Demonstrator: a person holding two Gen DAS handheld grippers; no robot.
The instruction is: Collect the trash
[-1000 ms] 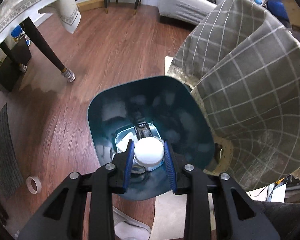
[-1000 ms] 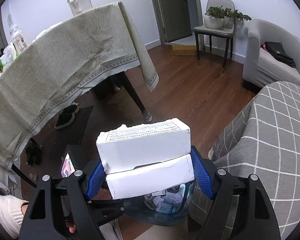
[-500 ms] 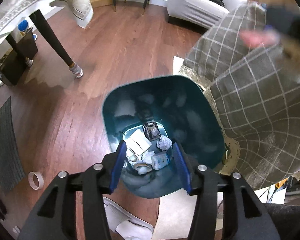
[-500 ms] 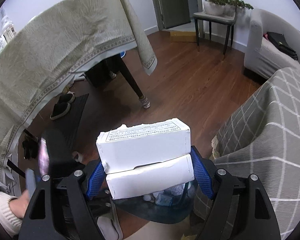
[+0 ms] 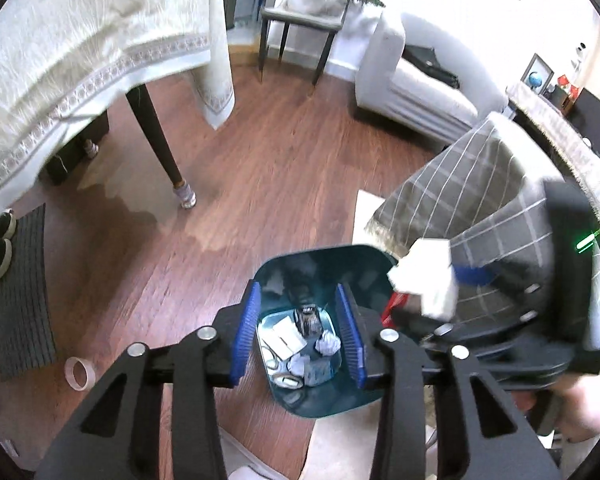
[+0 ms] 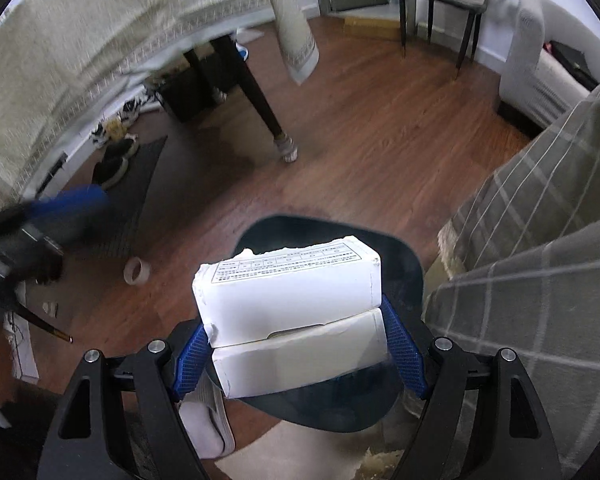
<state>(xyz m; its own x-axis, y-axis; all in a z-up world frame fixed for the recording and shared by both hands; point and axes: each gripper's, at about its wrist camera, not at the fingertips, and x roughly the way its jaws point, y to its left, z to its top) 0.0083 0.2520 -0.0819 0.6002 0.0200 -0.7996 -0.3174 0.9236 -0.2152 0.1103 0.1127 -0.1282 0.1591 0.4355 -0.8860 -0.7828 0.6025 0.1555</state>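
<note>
A dark teal trash bin (image 5: 360,260) stands on the wood floor with crumpled paper, small packets and other trash at its bottom (image 5: 296,344). My left gripper (image 5: 298,334) is open and empty, well above the bin. My right gripper (image 6: 296,344) is shut on a white cardboard box (image 6: 288,292) with a printed label, held above the bin's rim (image 6: 408,256). The right gripper and its box also show in the left wrist view (image 5: 428,276), at the bin's right edge.
A grey checked sofa cover (image 5: 480,208) hangs just right of the bin. A table with a pale cloth (image 5: 80,52) and dark leg (image 5: 160,148) stands to the left. A tape roll (image 5: 79,374) lies on the floor. A mat with shoes (image 5: 16,292) lies far left.
My left gripper let a white-capped container drop into the bin, opened, and rose away from it. My right gripper with the box moved over the bin.
</note>
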